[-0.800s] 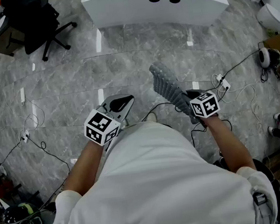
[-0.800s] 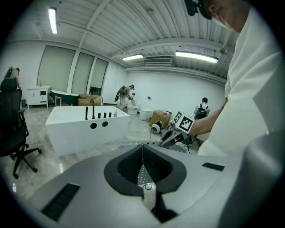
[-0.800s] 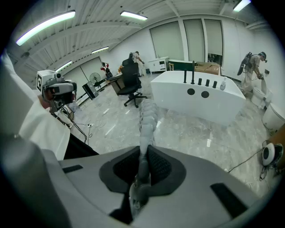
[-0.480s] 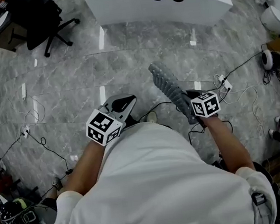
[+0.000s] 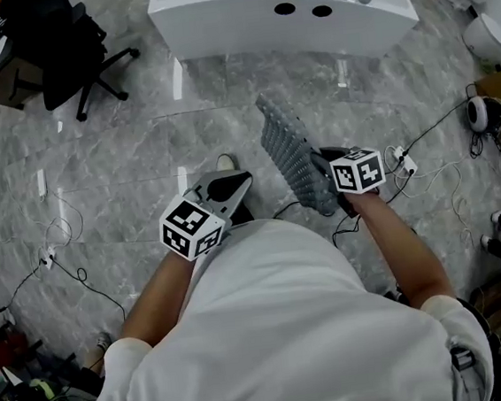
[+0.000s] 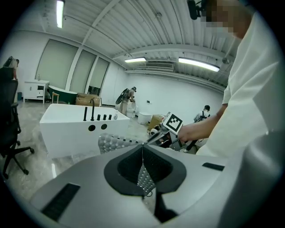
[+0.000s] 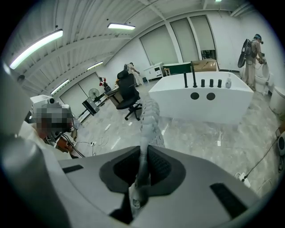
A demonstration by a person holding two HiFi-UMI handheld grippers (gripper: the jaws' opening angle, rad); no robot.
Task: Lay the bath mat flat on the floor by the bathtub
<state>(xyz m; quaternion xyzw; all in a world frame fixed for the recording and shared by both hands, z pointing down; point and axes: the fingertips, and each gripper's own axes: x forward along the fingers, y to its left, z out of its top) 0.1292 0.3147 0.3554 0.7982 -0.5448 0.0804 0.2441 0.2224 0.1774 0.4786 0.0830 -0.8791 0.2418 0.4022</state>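
Your right gripper (image 5: 326,171) grips one end of the bath mat (image 5: 286,151), which is held above the floor (image 5: 121,155), short of the bathtub (image 5: 285,18). Your left gripper (image 5: 224,189) is closed on nothing, near the mat but not touching it

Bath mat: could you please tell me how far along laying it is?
Done: bath mat lifted, clamped in the right gripper. In hand: it hangs off the floor, short of the bathtub; left gripper shut, empty. Left: spreading it flat there.

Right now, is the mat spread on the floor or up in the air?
Up in the air, not spread: the right gripper clamps the mat, which sticks out edge-on above the floor.
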